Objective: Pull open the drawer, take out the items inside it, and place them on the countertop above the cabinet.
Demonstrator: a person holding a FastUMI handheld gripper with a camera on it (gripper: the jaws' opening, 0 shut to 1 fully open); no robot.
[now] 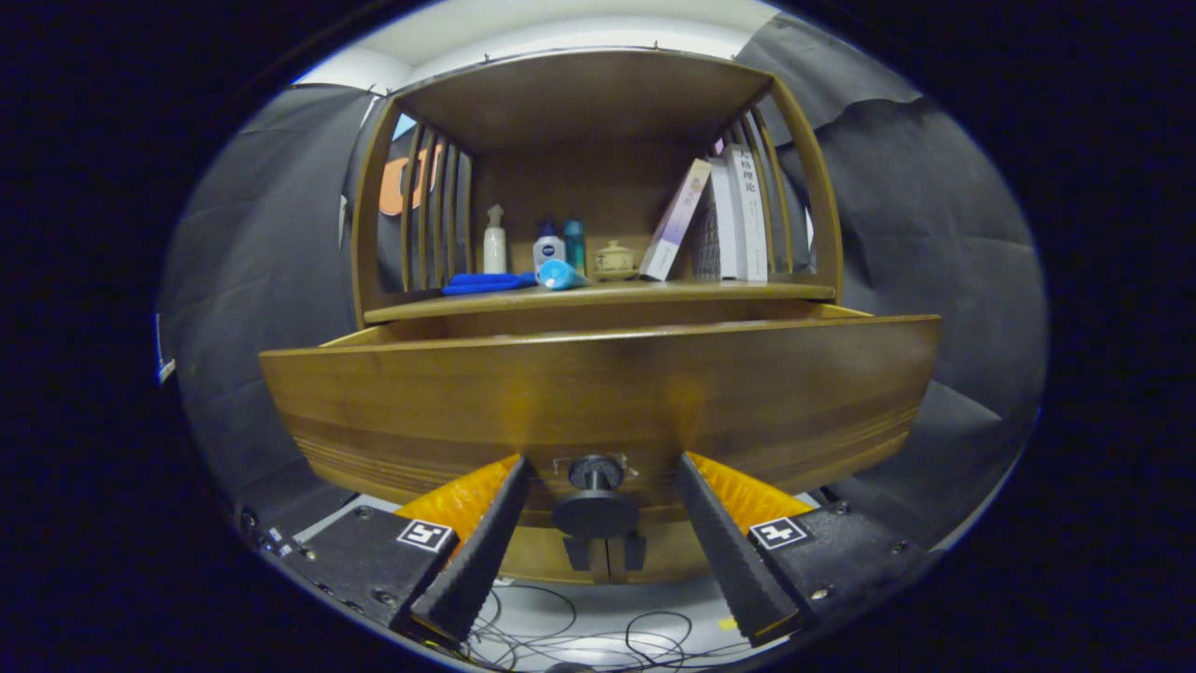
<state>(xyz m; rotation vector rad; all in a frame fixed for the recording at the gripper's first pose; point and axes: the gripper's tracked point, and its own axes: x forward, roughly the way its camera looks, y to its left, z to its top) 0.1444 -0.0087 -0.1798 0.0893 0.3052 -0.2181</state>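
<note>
A wooden cabinet stands right ahead of me. Its drawer (598,393) is pulled out toward me, and its front panel hides whatever lies inside. A dark round knob (595,477) sits low on the drawer front, between my two fingers. My gripper (603,460) is open, one finger on each side of the knob with a gap to it on both sides. Above the drawer runs the countertop (766,292), where a blue cloth (486,282) and a light-blue tube (561,274) lie near the front edge.
At the back of the countertop stand a white spray bottle (494,241), a small white bottle (548,248), a teal bottle (575,245) and a small ceramic jar (613,259). Several books (733,215) lean at the right. Cables (579,636) lie on the floor below.
</note>
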